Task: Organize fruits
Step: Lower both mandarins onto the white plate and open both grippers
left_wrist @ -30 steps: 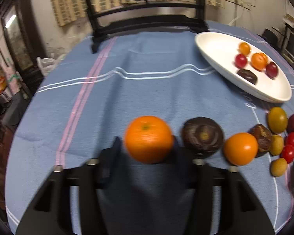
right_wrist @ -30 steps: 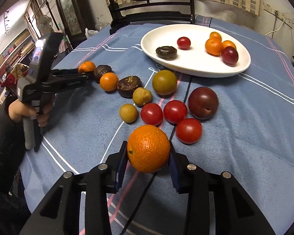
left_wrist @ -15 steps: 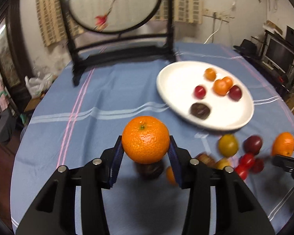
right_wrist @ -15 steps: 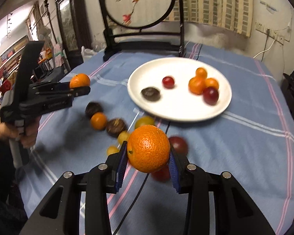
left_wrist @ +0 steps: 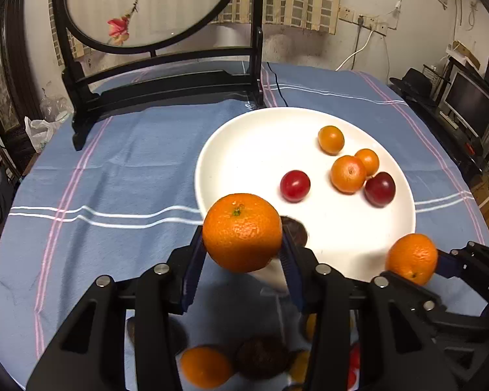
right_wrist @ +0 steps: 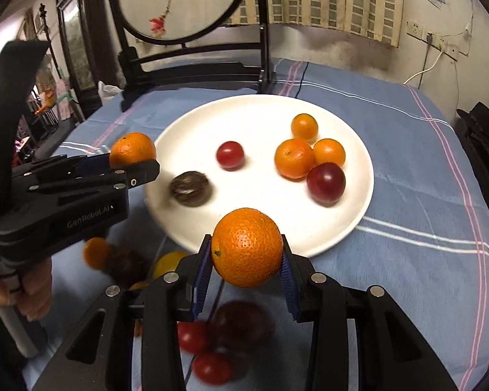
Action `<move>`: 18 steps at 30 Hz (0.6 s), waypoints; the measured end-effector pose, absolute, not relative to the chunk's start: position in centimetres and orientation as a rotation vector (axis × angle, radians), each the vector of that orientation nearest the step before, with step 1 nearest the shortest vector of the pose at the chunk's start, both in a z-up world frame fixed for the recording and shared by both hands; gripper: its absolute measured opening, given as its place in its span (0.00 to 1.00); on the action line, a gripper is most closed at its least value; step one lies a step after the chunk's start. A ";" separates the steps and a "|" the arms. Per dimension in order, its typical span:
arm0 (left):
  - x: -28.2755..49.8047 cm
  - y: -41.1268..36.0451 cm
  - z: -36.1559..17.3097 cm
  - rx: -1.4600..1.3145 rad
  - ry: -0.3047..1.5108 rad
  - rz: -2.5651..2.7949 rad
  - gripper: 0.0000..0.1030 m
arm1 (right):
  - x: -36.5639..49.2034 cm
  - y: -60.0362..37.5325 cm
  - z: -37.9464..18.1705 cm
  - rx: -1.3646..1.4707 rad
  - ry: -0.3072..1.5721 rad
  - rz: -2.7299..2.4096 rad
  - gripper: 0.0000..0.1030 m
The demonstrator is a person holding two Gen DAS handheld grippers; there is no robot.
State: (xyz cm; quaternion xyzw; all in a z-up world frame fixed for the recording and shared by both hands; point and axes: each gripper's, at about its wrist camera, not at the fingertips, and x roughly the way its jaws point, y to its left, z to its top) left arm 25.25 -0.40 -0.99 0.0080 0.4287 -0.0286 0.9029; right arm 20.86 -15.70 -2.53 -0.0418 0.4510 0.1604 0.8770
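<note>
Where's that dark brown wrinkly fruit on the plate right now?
In the right wrist view, the dark brown fruit sits on the white plate's left side, near the left gripper, left of the red tomato.

- Black plastic left gripper (left_wrist: 241,257), blue ribbed pads (left_wrist: 192,273) inside both fingers, round silver screws along the linkage.
- Matching right gripper (right_wrist: 247,260): black frame, blue ribbed pads (right_wrist: 287,280), silver screws.
- White "GenRobot.AI" lettering (right_wrist: 89,220) on the left gripper's side.
- Bare-skinned hand (right_wrist: 29,288), pale grey handle.
</note>
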 end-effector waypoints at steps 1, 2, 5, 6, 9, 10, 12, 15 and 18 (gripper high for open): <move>25.6 -0.6 -1.2 0.011 0.892 -0.058 0.42 | 21.3 -15.6 -2.8 -0.094 0.943 0.329 0.38; 26.0 -0.7 -1.4 0.009 0.899 -0.058 0.42 | 21.8 -15.5 -3.0 -0.097 0.947 0.323 0.38; 27.0 -1.3 -1.8 0.019 0.904 -0.055 0.42 | 22.7 -15.3 -3.6 -0.101 0.959 0.317 0.38; 27.3 -1.4 -2.0 0.020 0.906 -0.056 0.42 | 22.9 -15.2 -3.7 -0.103 0.962 0.315 0.38; 28.0 -1.5 -2.5 0.007 0.921 -0.059 0.42 | 23.6 -15.1 -4.3 -0.099 0.977 0.314 0.38; 28.3 -1.4 -2.7 0.001 0.931 -0.060 0.42 | 23.8 -15.1 -4.5 -0.099 0.981 0.310 0.39; 28.7 -1.4 -3.3 -0.012 0.952 -0.060 0.43 | 24.1 -15.1 -4.8 -0.096 0.988 0.306 0.40; 28.3 -1.4 -3.2 -0.019 0.928 -0.050 0.47 | 24.2 -15.1 -5.1 -0.096 1.000 0.289 0.40; 27.7 -1.4 -2.5 -0.007 0.900 -0.044 0.52 | 23.6 -15.4 -4.7 -0.085 0.986 0.289 0.45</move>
